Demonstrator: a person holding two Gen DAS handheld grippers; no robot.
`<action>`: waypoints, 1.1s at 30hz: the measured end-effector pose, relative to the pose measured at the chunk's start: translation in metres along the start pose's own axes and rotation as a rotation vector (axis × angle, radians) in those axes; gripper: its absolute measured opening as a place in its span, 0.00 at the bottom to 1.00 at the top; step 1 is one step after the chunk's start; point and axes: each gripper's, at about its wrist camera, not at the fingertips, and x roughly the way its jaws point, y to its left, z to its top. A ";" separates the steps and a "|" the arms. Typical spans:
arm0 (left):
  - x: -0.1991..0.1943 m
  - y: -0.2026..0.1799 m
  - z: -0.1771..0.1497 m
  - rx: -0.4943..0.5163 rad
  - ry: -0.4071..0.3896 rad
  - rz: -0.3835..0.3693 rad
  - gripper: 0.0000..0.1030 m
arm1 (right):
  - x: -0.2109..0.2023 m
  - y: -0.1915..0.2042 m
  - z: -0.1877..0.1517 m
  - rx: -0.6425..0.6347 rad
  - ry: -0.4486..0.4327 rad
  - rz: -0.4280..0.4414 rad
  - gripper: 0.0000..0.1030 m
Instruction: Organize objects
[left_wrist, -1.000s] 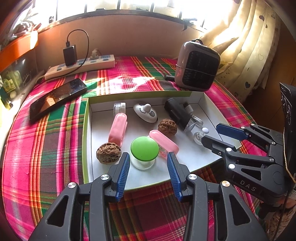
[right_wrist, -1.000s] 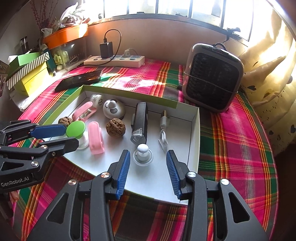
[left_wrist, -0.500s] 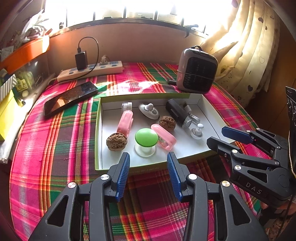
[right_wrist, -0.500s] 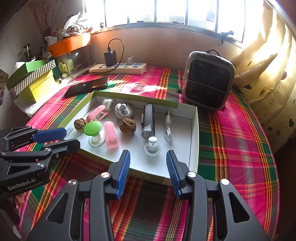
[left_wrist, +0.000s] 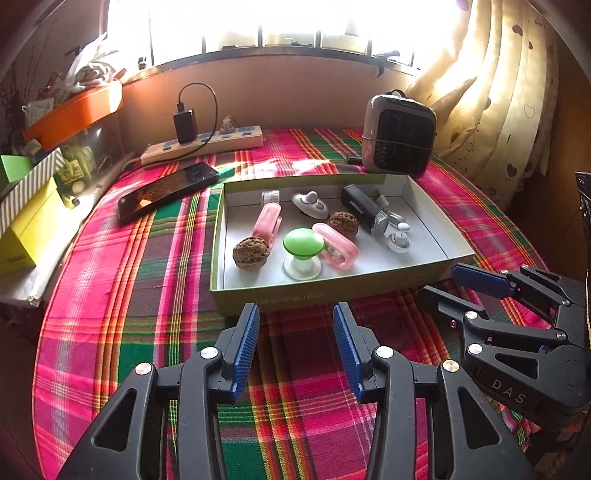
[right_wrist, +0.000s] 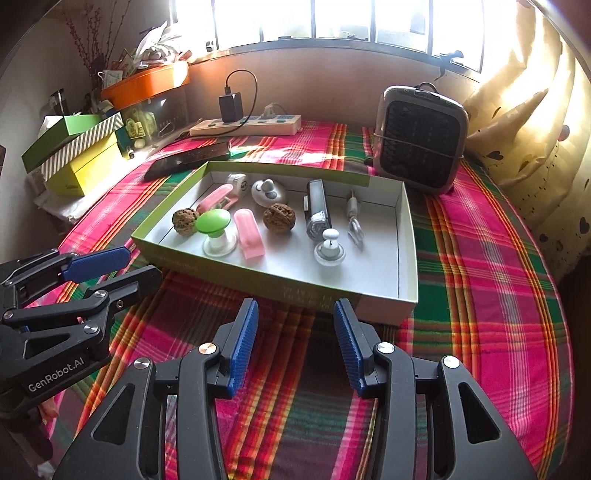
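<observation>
The box (left_wrist: 325, 295) sits mid-table on the plaid cloth (left_wrist: 129, 295), holding two walnuts (left_wrist: 251, 253), two pink clips (left_wrist: 336, 244), a green knob (left_wrist: 303, 242) and other small items. The left gripper (left_wrist: 295, 343) is spread and empty just near of the box's near wall. The right gripper (right_wrist: 295, 339), also empty, is opening at the near right corner.
</observation>
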 end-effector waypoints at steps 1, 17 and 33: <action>0.000 -0.001 -0.002 0.004 0.004 0.003 0.39 | 0.001 0.002 -0.002 -0.003 0.003 0.000 0.44; 0.013 -0.007 -0.032 0.001 0.082 -0.005 0.39 | 0.008 0.004 -0.023 0.026 0.056 -0.016 0.48; 0.017 -0.009 -0.035 -0.032 0.064 0.036 0.41 | 0.004 -0.003 -0.033 0.057 0.069 -0.068 0.60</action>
